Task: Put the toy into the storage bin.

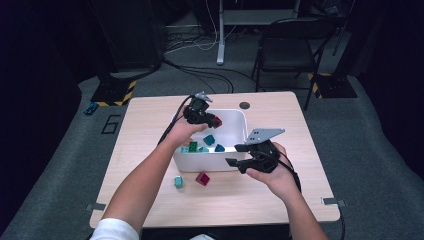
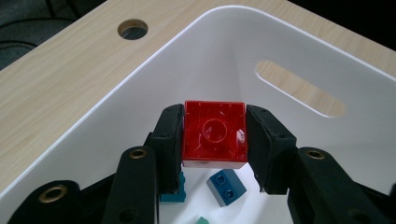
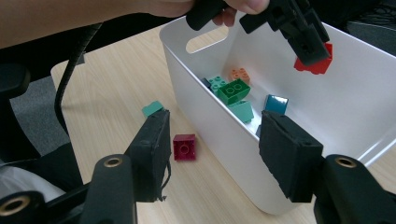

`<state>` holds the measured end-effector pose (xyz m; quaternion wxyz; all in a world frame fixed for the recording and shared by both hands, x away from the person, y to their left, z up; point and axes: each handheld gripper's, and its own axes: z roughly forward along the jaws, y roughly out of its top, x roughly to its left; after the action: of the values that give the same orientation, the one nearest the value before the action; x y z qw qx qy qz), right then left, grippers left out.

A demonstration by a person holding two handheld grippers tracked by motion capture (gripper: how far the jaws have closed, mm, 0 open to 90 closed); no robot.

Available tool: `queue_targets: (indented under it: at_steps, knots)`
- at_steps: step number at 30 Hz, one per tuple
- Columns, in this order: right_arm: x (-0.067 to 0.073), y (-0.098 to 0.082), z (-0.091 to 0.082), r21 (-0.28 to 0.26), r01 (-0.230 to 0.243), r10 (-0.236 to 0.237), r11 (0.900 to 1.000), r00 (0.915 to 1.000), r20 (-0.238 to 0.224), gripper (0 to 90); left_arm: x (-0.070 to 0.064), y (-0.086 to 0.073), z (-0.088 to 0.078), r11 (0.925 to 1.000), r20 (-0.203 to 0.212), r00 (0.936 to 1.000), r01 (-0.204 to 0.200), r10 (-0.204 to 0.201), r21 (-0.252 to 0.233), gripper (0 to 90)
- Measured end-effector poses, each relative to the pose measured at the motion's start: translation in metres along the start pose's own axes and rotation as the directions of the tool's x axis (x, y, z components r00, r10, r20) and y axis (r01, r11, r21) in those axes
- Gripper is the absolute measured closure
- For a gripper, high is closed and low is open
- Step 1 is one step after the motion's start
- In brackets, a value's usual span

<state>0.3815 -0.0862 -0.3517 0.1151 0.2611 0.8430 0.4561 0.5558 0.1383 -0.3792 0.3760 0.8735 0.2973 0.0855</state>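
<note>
My left gripper (image 1: pixel 212 119) hangs over the far left part of the white bin (image 1: pixel 243 118), shut on a red brick (image 1: pixel 217 120). In the left gripper view the red brick (image 2: pixel 215 135) sits hollow side up between both pads, above the bin's floor. From the right gripper view, the left gripper (image 3: pixel 312 55) holds the red brick (image 3: pixel 320 64) over the bin (image 3: pixel 205 116). My right gripper (image 1: pixel 233 155) stands open at the bin's front right corner. In its own view the right gripper (image 3: pixel 219 158) has wide jaws with nothing pressed between them.
Several bricks lie in the bin: a green one (image 3: pixel 236 90), an orange one (image 3: pixel 240 73), a blue one (image 2: pixel 226 186). On the table before the bin lie a dark red brick (image 1: pixel 202 178) and a teal brick (image 1: pixel 178 182). A round hole (image 1: pixel 244 105) is behind the bin.
</note>
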Motion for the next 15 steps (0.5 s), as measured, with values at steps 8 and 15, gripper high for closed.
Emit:
queue_targets:
  at_steps: [8,15]
  knots:
    - [-0.002,0.0,-0.001,-0.005,-0.004,0.004,1.0,1.0,0.004,42.6,0.004,-0.002,0.011,0.9998,0.001,1.0,-0.01,0.01,0.019,57.9]
    - [-0.001,-0.001,0.001,0.004,-0.005,0.005,1.0,1.0,0.004,42.3,0.0,-0.005,0.012,0.999,0.007,1.0,0.005,-0.005,0.045,47.3]
